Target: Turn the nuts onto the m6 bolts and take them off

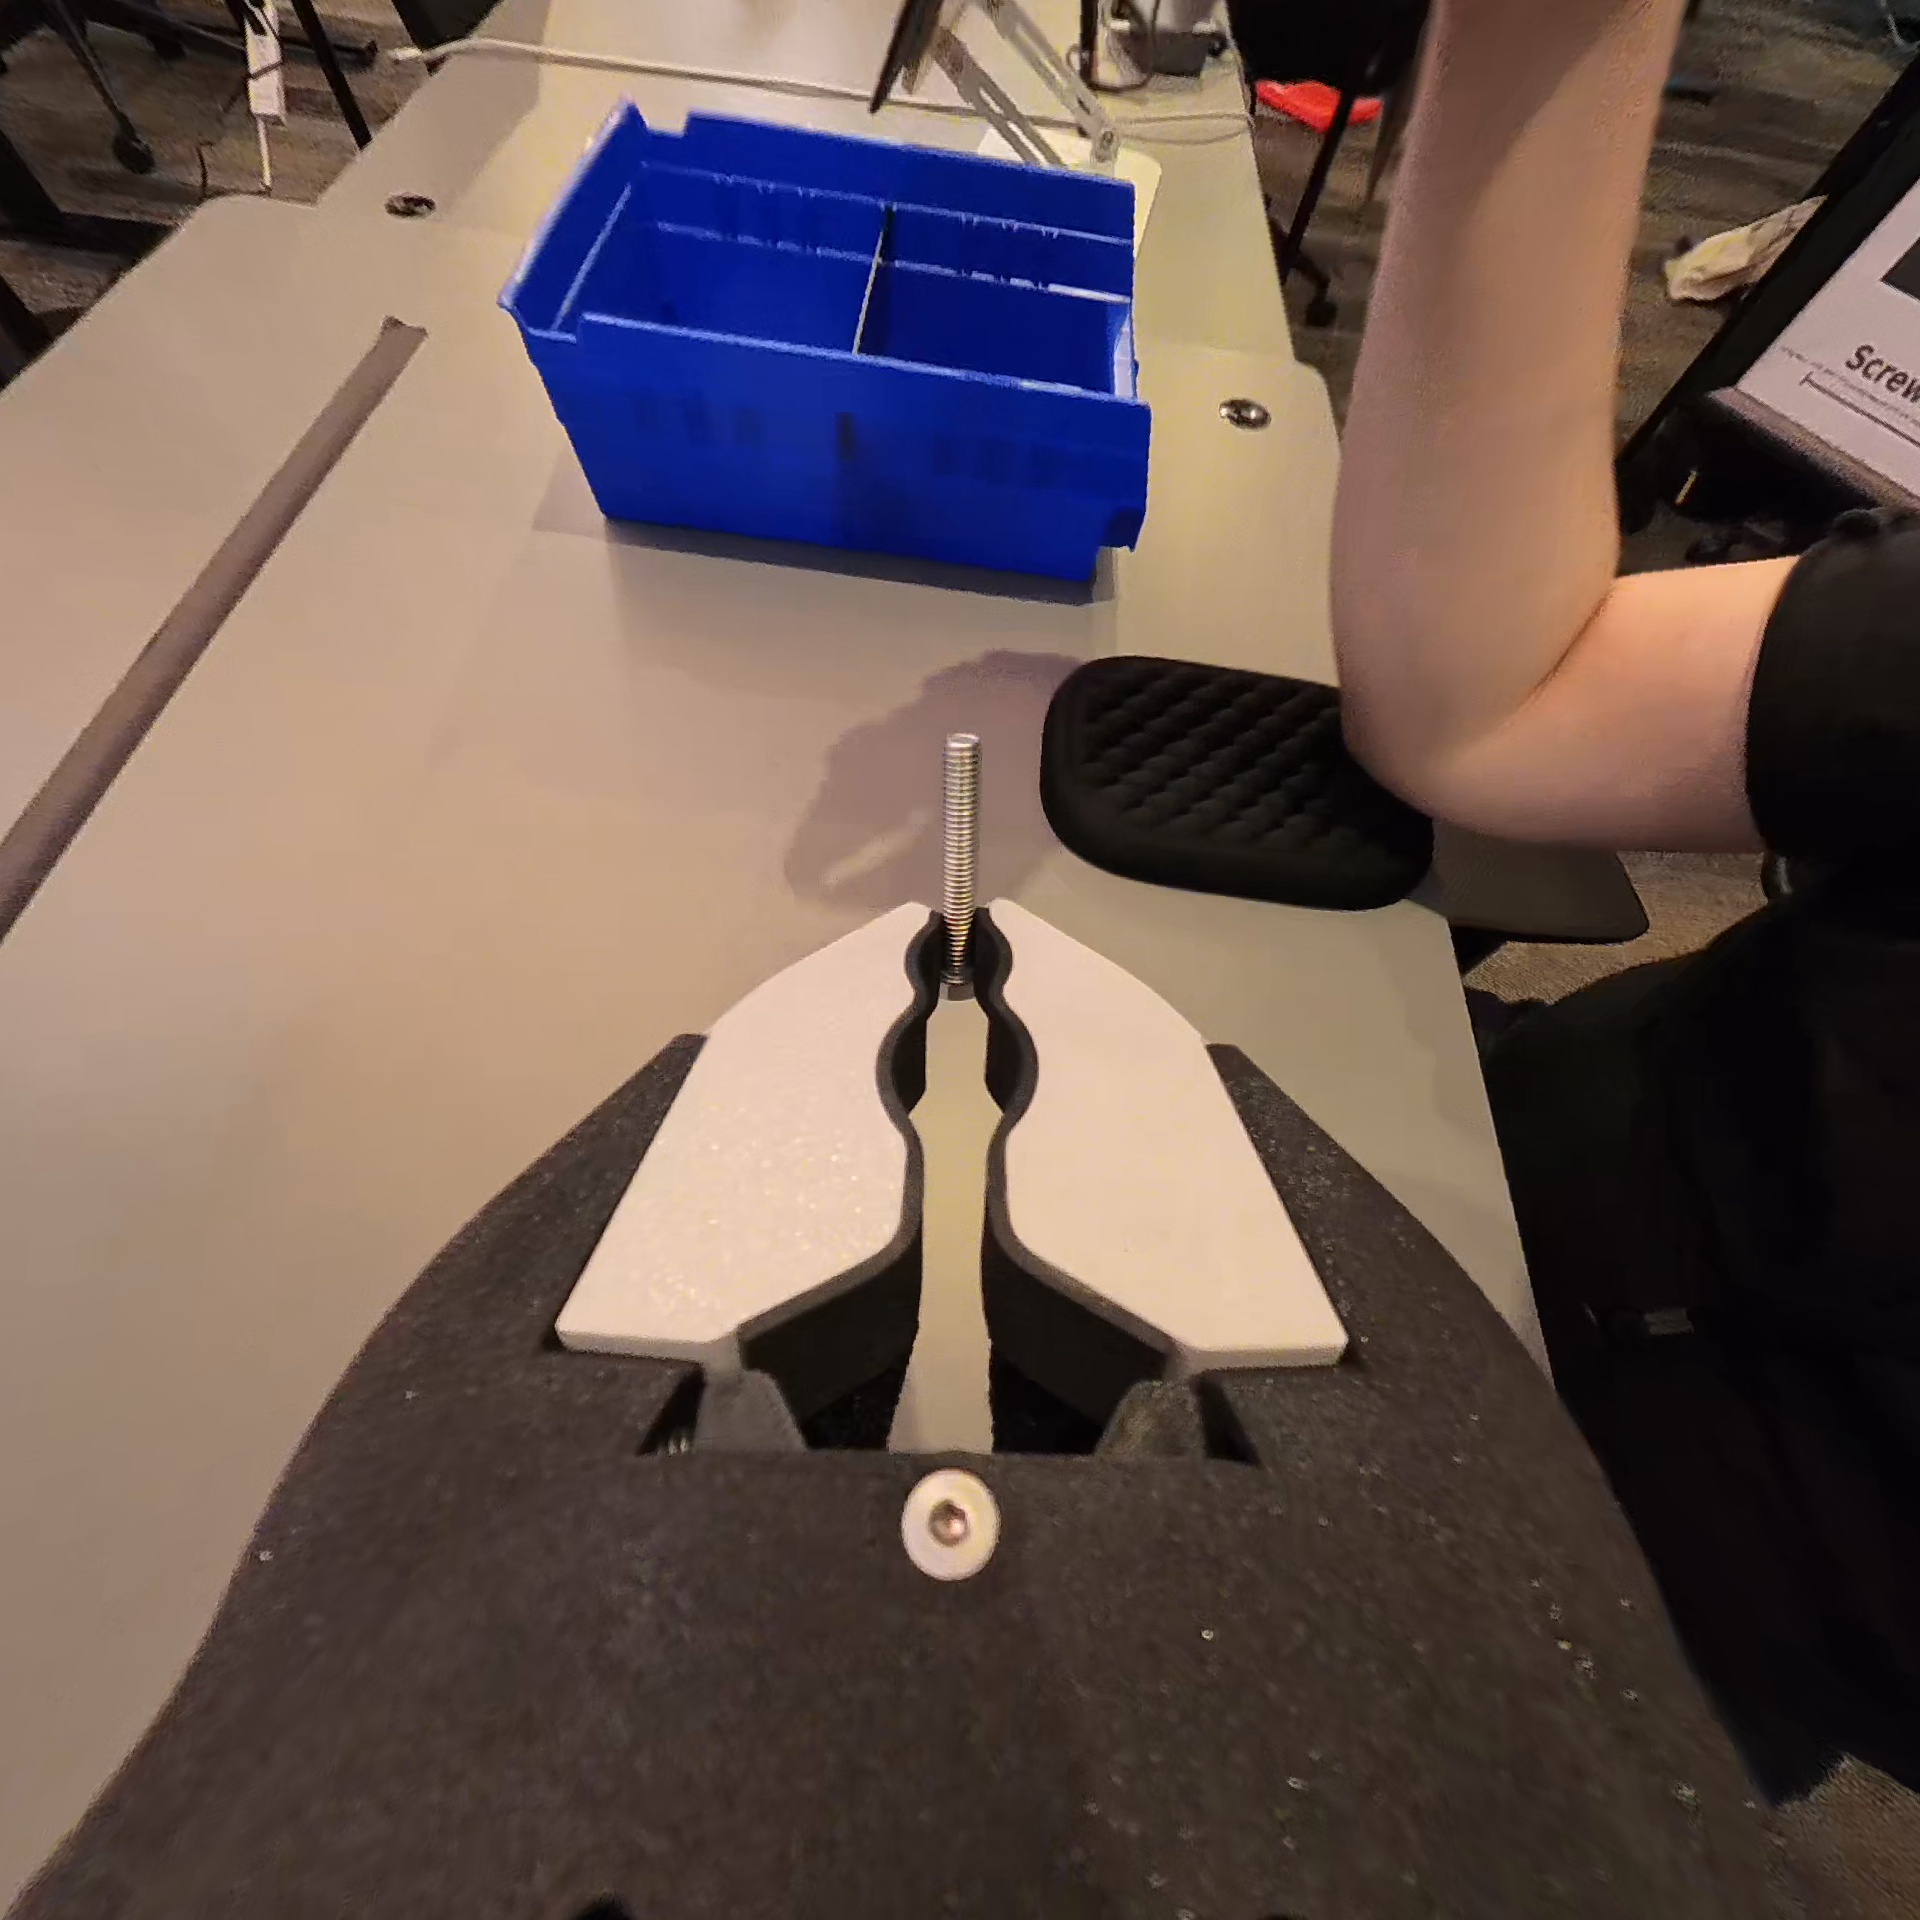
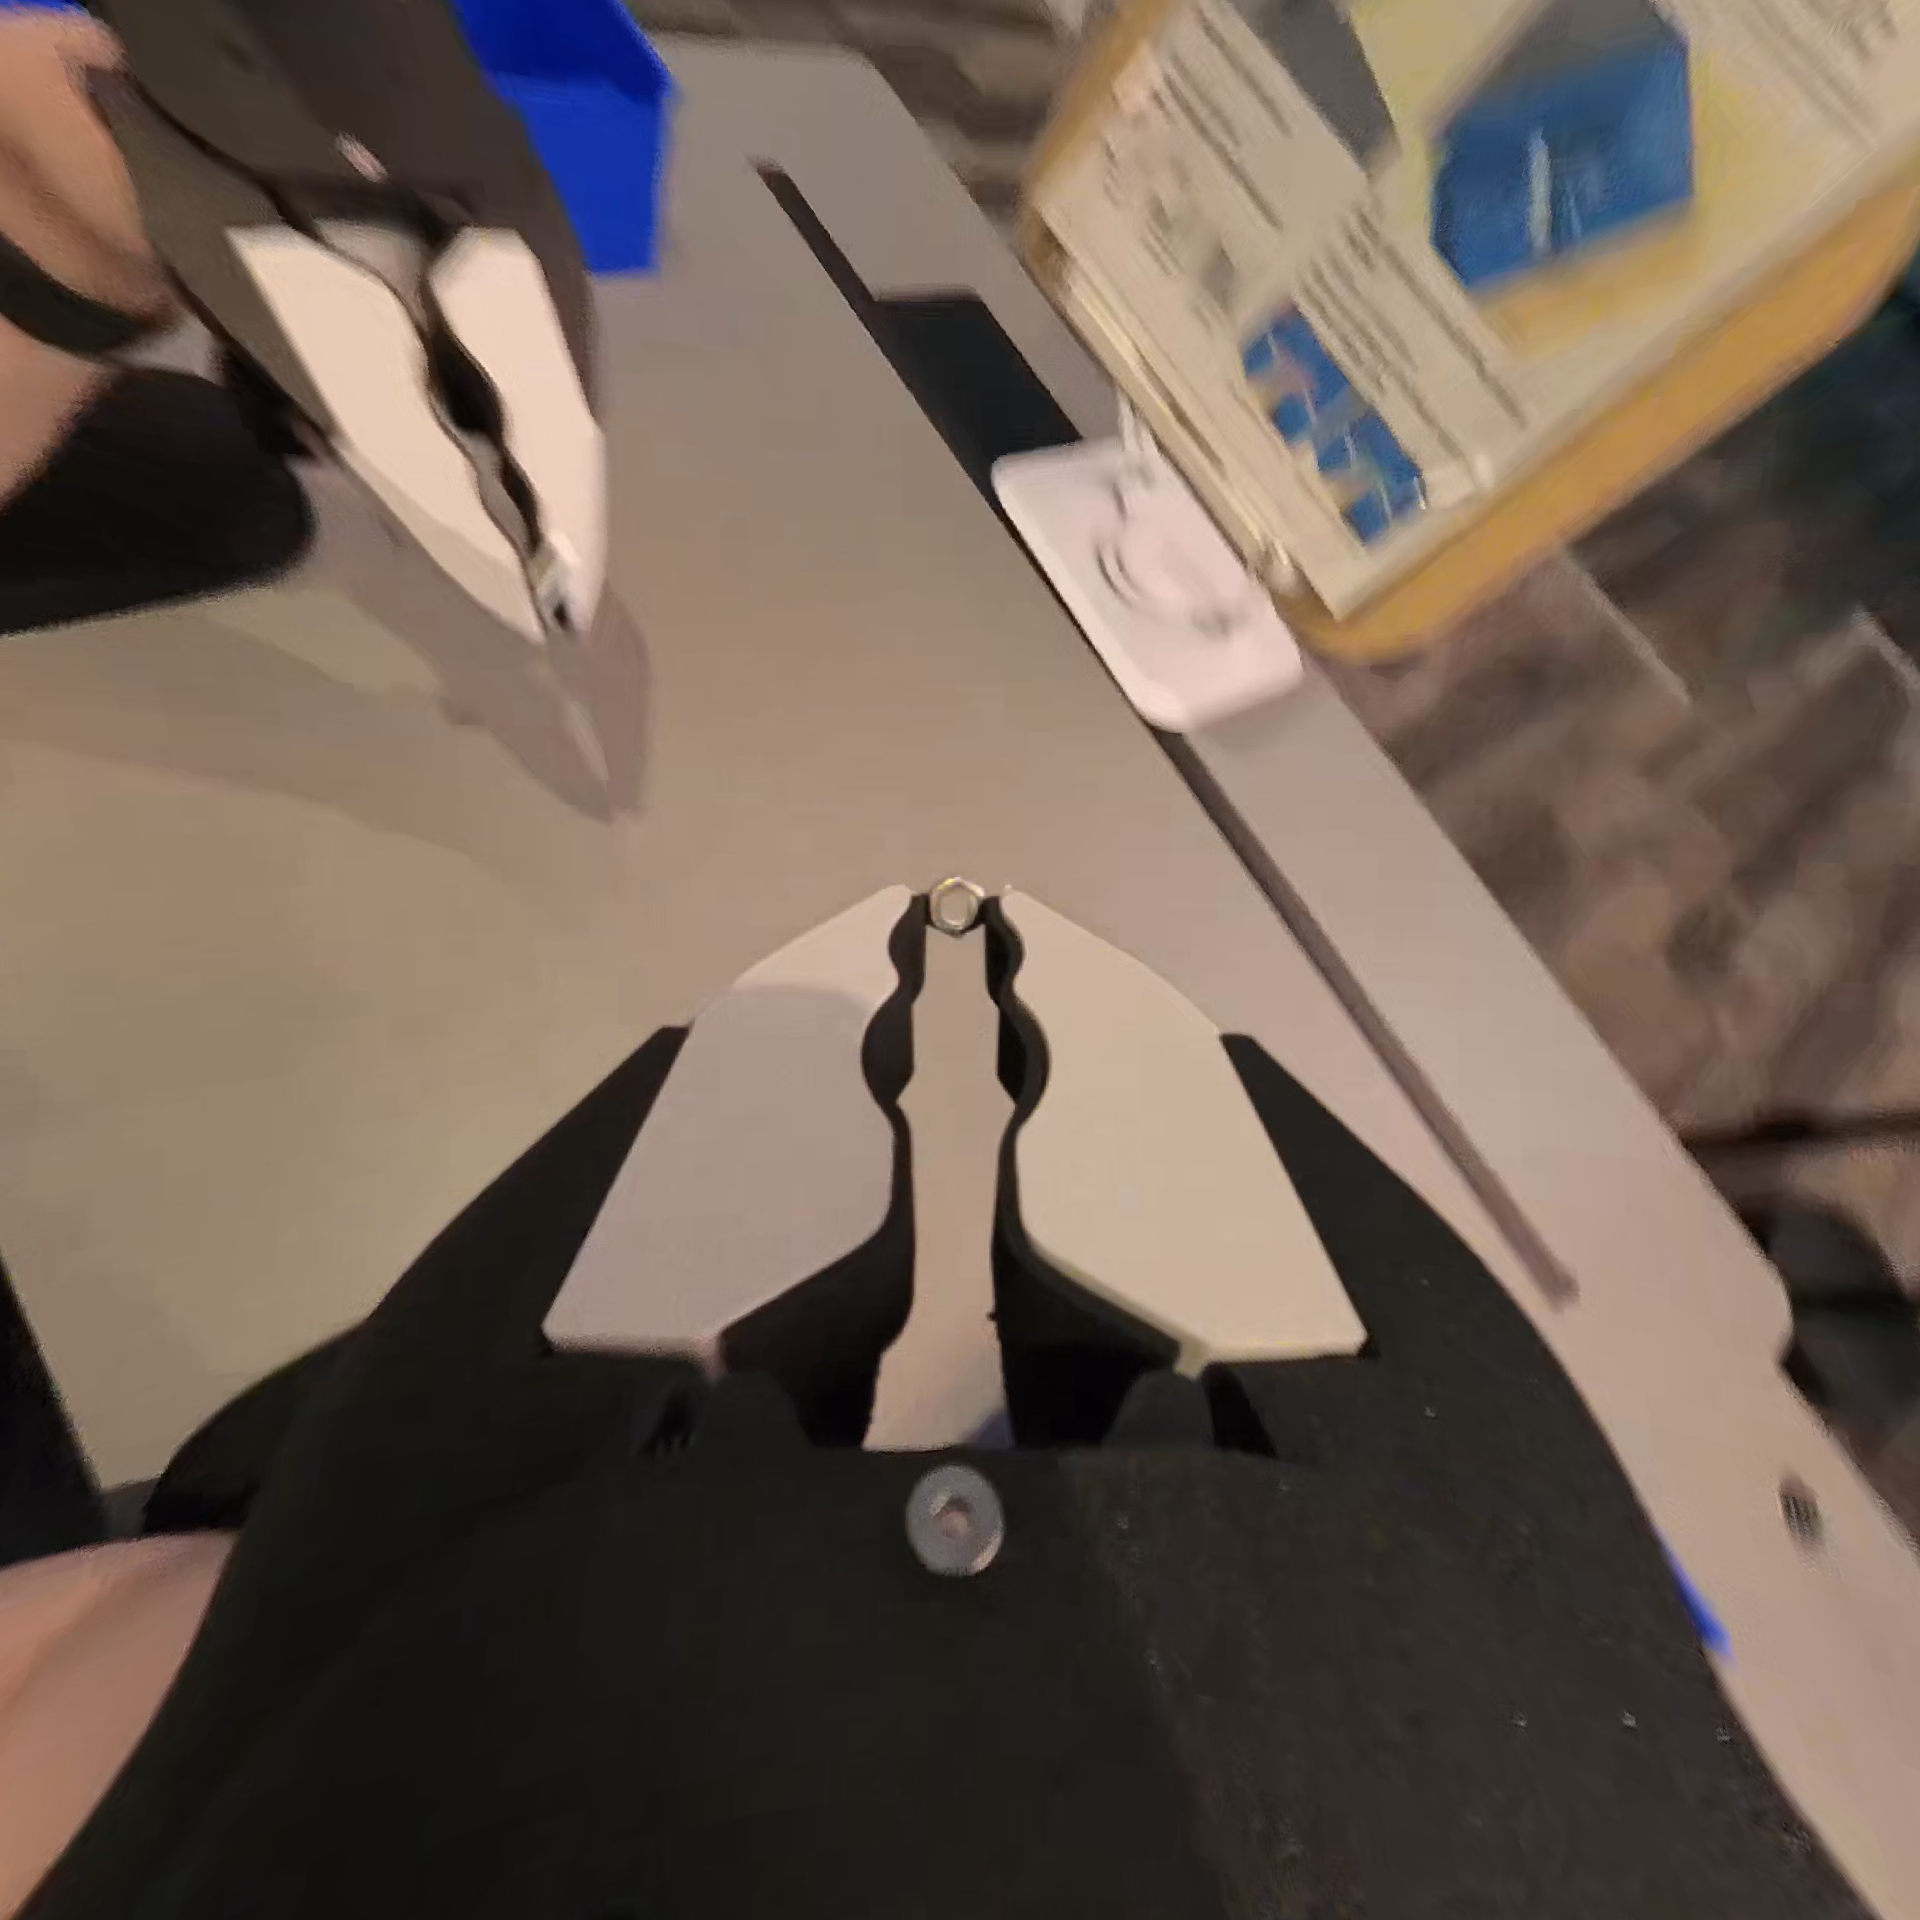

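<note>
My left gripper (image 1: 958,935) is shut on the head end of a silver threaded bolt (image 1: 961,821); its bare shank sticks out forward past the fingertips, above the grey table (image 1: 416,790). My right gripper (image 2: 954,906) is shut on a small silver hex nut (image 2: 951,906) held at the very tips, its hole facing the camera. In the right wrist view the left gripper (image 2: 556,597) shows blurred at upper left, apart from the nut, with the bolt's end just showing at its tips. No nut is on the bolt.
A blue divided bin (image 1: 831,353) stands on the table beyond the bolt. A black textured pad (image 1: 1226,779) lies at the right edge under a person's bare elbow (image 1: 1507,675). A white base (image 2: 1153,603) holding a yellow-edged sheet (image 2: 1455,260) stands by the table's right edge. The gap from one gripper's tips to the other's is roughly 15 cm.
</note>
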